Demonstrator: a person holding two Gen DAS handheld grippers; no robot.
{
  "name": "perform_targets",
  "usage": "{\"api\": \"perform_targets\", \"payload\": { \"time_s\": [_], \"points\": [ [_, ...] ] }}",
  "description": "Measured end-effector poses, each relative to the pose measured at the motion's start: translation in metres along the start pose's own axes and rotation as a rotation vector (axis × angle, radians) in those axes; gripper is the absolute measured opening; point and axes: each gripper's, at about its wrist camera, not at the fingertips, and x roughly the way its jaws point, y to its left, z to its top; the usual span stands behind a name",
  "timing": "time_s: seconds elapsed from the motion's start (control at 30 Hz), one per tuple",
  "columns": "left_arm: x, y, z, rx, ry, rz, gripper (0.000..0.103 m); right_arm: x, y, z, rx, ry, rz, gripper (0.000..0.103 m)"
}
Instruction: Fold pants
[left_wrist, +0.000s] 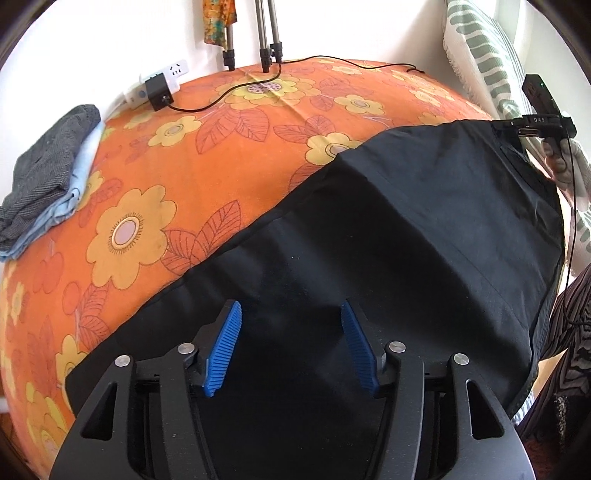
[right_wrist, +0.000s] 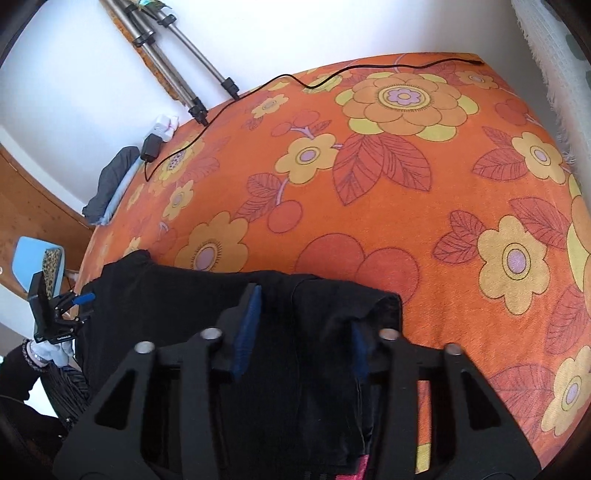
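Note:
The black pants (left_wrist: 388, 240) lie spread on the orange flowered bed (left_wrist: 207, 147), from the near left edge to the right. My left gripper (left_wrist: 291, 332) is open just above the dark cloth, nothing between its blue pads. My right gripper (right_wrist: 303, 325) is open with bunched pants fabric (right_wrist: 325, 302) lying between its blue pads at the cloth's far edge. The right gripper also shows in the left wrist view (left_wrist: 532, 122) at the pants' far right corner. The left gripper shows in the right wrist view (right_wrist: 74, 306), open at the left edge.
A folded grey and light blue clothes stack (left_wrist: 48, 177) sits at the bed's left edge. A black adapter (left_wrist: 159, 94) with cable and a white power strip lie by the wall. Tripod legs (left_wrist: 266, 37) stand at the back. A striped pillow (left_wrist: 487, 62) is at right.

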Motion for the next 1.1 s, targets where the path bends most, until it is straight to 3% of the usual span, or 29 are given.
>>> {"api": "perform_targets", "payload": {
  "time_s": [0.13, 0.3, 0.37, 0.43, 0.57, 0.63, 0.83, 0.9, 0.93, 1.07, 1.1],
  "points": [
    [0.000, 0.002, -0.001, 0.000, -0.010, 0.000, 0.060, -0.005, 0.028, -0.006, -0.089, 0.011, -0.129, 0.016],
    [-0.001, 0.002, -0.003, 0.001, -0.026, 0.001, 0.062, -0.023, 0.052, -0.007, -0.179, -0.015, -0.285, 0.010],
    [-0.002, 0.004, -0.003, 0.027, -0.032, 0.040, 0.065, -0.018, 0.049, -0.006, -0.177, 0.002, -0.353, 0.010],
    [-0.005, 0.015, -0.006, 0.021, -0.036, 0.097, 0.065, -0.009, 0.039, -0.006, -0.130, 0.031, -0.353, 0.010],
    [-0.021, 0.055, -0.015, -0.073, -0.025, 0.163, 0.065, -0.015, 0.043, -0.005, -0.118, -0.005, -0.380, 0.017],
    [-0.038, 0.074, -0.022, -0.121, -0.053, 0.179, 0.065, -0.024, 0.051, -0.003, -0.128, -0.015, -0.398, 0.024],
    [-0.092, 0.129, -0.051, -0.262, -0.139, 0.224, 0.065, -0.049, 0.087, 0.003, -0.181, -0.070, -0.465, 0.027],
    [-0.101, 0.142, -0.063, -0.296, -0.141, 0.234, 0.065, -0.052, 0.102, 0.003, -0.208, -0.082, -0.479, 0.033],
    [-0.103, 0.148, -0.069, -0.312, -0.139, 0.234, 0.065, -0.053, 0.107, 0.003, -0.214, -0.084, -0.484, 0.038],
    [-0.100, 0.164, -0.085, -0.381, -0.125, 0.226, 0.062, -0.046, 0.093, 0.007, -0.185, -0.035, -0.565, 0.041],
    [-0.099, 0.164, -0.088, -0.388, -0.125, 0.218, 0.062, -0.044, 0.088, 0.007, -0.186, -0.023, -0.583, 0.046]
  ]
}}
